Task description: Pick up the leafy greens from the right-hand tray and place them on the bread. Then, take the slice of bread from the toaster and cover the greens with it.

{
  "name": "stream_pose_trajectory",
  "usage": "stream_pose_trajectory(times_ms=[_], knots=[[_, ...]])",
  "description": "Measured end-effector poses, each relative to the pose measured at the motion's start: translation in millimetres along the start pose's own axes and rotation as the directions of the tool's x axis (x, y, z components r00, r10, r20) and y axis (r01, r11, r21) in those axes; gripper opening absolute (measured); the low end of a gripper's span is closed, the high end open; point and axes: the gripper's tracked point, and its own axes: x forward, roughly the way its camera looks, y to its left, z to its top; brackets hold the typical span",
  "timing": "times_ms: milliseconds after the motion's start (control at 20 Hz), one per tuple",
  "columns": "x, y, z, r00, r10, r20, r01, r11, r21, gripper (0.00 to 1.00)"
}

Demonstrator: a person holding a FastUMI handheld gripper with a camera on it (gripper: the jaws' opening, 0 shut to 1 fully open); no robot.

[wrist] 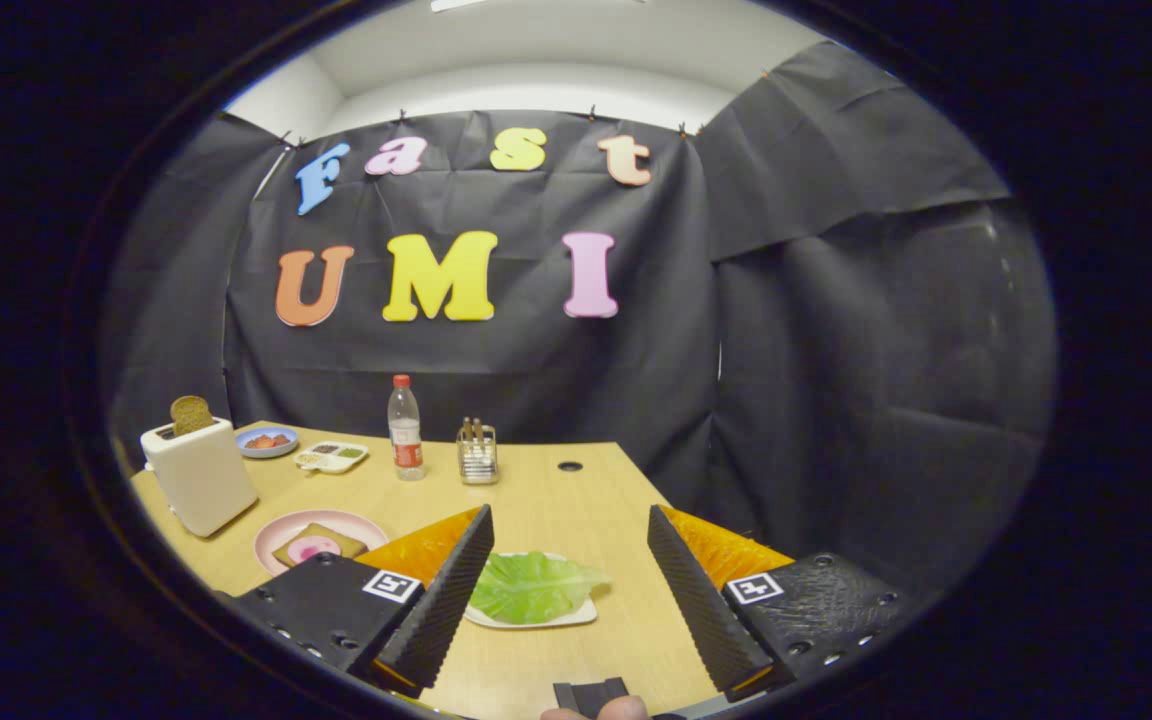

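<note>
Your wooden table [536,500] carries everything here, and the toaster [198,478] makes the handiest landmark, standing white at the table's left end. A brown slice of bread [191,413] sticks up out of its slot. Just in front of the toaster, toward you, lies a pink plate [276,530] with a second bread slice [314,545] flat on it, topped with something round and pink.

Your gripper [566,585] is spread wide and has hold of nothing; its two black ribbed fingers [441,600] angle apart with bare table between them. The leafy greens [534,585] lie on a small pale tray [576,615], to the right of the toaster and past the pink plate, between your fingers and close against the left one, which overlaps the tray's left edge.

Behind the toaster sits a small blue dish [266,441] holding something red, and beside that a divided white tray [332,456]. Farther right from the toaster stand a clear bottle [404,428] with a red cap and then a small wire holder [477,452].
</note>
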Motion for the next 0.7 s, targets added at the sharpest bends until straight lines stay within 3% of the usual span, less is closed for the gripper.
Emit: stream_pose_trajectory(times_ms=[200,400,550,700], knots=[[37.5,-7.0,-39.7,0.985,0.044,-0.165,-0.013,0.983,0.186,0.96],[75.2,-20.0,-63.6,0.967,0.037,-0.253,0.04,0.956,0.29,0.96],[99.5,-20.2,-87.1,0.933,0.054,-0.355,0.096,0.915,0.391,0.96],[117.0,-16.9,-96.9,0.921,0.058,-0.385,0.12,0.899,0.421,0.96]])
